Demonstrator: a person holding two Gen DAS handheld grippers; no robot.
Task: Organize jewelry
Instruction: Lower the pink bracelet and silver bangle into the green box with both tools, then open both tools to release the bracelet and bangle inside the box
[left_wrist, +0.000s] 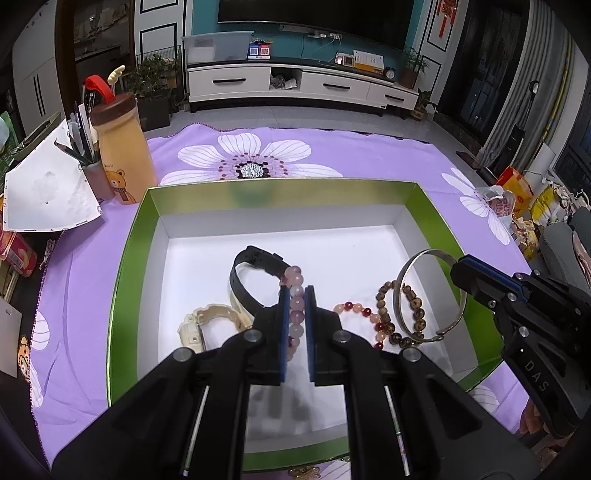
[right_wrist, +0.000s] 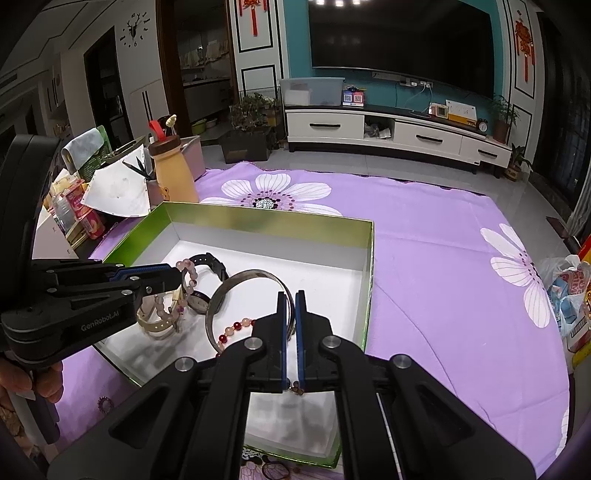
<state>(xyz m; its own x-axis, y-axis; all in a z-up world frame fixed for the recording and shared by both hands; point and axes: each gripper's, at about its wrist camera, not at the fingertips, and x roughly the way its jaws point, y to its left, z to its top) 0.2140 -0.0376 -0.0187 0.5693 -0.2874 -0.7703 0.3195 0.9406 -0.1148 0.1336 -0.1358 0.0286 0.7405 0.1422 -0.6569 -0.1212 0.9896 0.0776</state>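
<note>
A: Box (left_wrist: 125, 280) first — where does it sit?

B: On the purple flowered cloth (left_wrist: 369, 155), green outside, white floor inside. All the jewelry is over it or in it.

A: Left gripper (left_wrist: 296, 295)?

B: Jaws drawn narrow, pinching the pink bead bracelet (left_wrist: 296, 306). The beads run straight up between its blue pads, and the top of the loop pokes out beyond the tips. The right view shows the loop hanging from the tips above the box floor.

A: And the right gripper (right_wrist: 291, 299)?

B: Nearly closed on the silver bangle (right_wrist: 221, 295). The bangle's rim passes between the pads near the tips, and the ring stands tilted, its far side over the other pieces.

A: What lies loose in the box?

B: A black watch (left_wrist: 255, 269) toward the middle, a cream watch (left_wrist: 207, 321) just beside it on the left, a red and peach bead bracelet (left_wrist: 354, 310), and a brown bead bracelet (left_wrist: 388, 295). The brown one partly overlaps the bangle in the left view; whether they touch, I cannot tell.

A: Anything around the box?

B: A yellow bottle (left_wrist: 123, 155) with a bear on it, a pencil cup (left_wrist: 94, 173) and a sheet of paper (left_wrist: 44, 192) off the far left corner.
</note>
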